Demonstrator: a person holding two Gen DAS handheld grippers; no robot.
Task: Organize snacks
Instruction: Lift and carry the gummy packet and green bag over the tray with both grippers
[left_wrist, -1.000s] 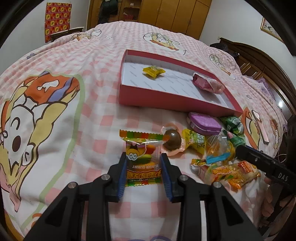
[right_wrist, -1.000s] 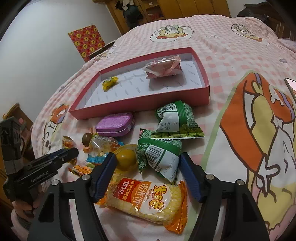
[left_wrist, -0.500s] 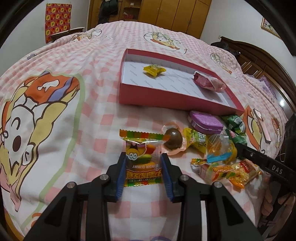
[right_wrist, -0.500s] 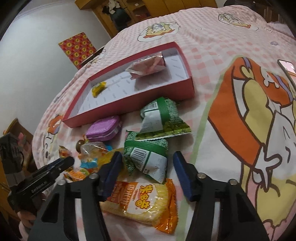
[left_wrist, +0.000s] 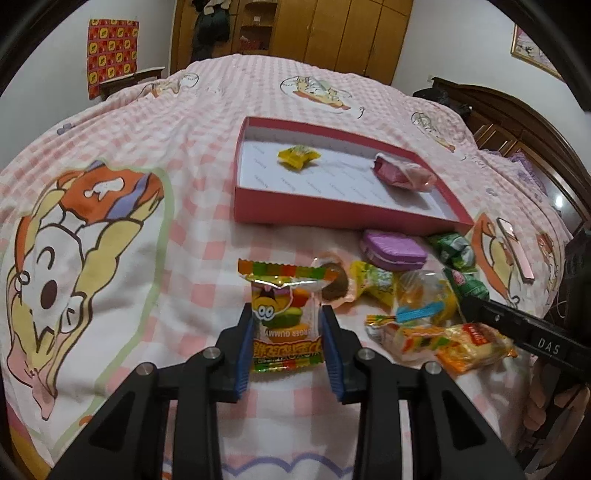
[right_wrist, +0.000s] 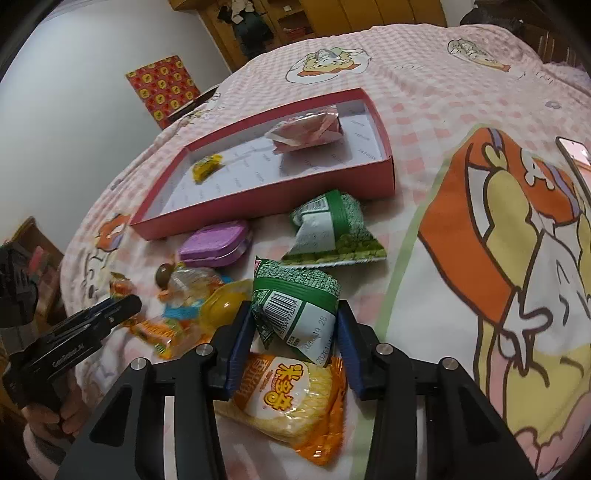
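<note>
Bedspread (left_wrist: 192, 155); chocolate ball (left_wrist: 335, 288) half-hidden.

The pink-and-white checked cotton-looking bedspread (left_wrist: 192, 155) is lying soft and matt, creasing in places. The red cardboard box (left_wrist: 332, 210) is showing matt outer walls and a smooth white paper lining. The clear glossy plastic burger-gummy packet (left_wrist: 284, 314) is catching light on its crinkled film between the blue ribbed plastic pads (left_wrist: 243, 350) of the black matt plastic left gripper (left_wrist: 288, 354), whose joints are carrying shiny metal screws. The green-and-white glossy foil snack pouch (right_wrist: 295, 310) is gleaming, as is the yellow shiny plastic rice-cracker bag (right_wrist: 288, 402). The purple smooth plastic case (right_wrist: 214, 245) is looking satin. The wooden wardrobe (left_wrist: 332, 33) is shining faintly.
</note>
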